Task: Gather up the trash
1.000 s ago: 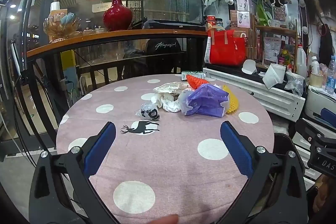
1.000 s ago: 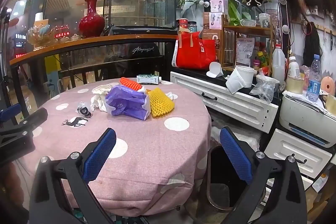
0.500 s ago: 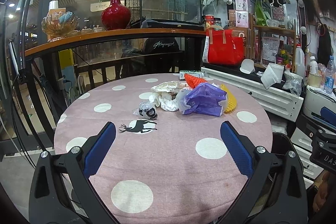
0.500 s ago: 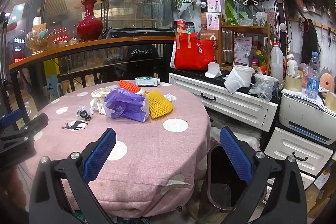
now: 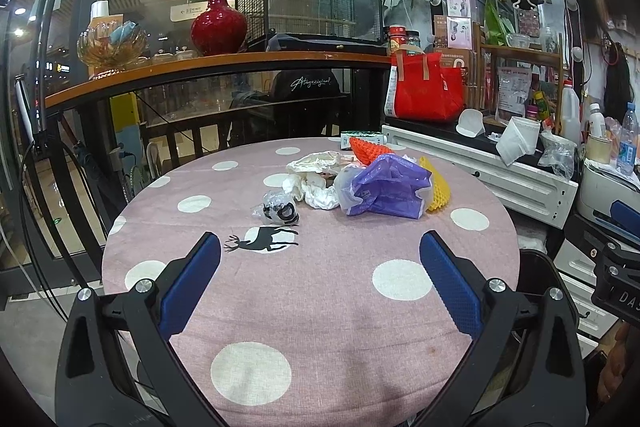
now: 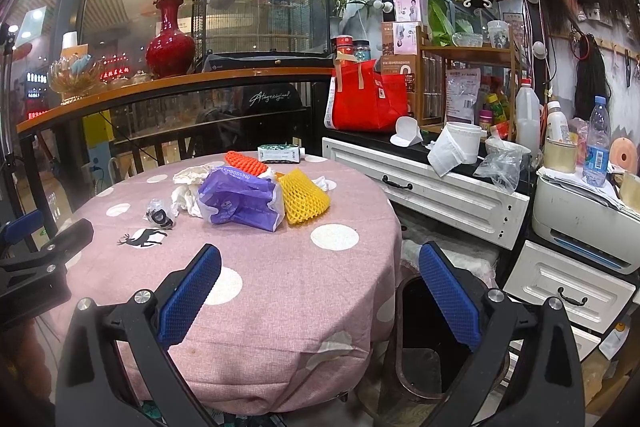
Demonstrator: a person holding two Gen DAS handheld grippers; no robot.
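Both claws spread wide and empty, left gripper [image 5: 320,255] and right gripper [image 6: 320,267] near the table [image 5: 320,307] edge, well apart from trash pile [image 5: 380,187] mid-table, far side.

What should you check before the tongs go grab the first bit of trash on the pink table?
1. Left tongs open and empty: ok.
2. Right tongs open and empty: ok.
3. Trash in view: ok. The purple plastic bag, yellow foam net and small clear wrapper lie together on the tablecloth.
4. Tongs touching the trash: not ok, both are short of the pile.
5. Dark bin beside the table on the right: ok.
6. Bin has room: cannot tell.
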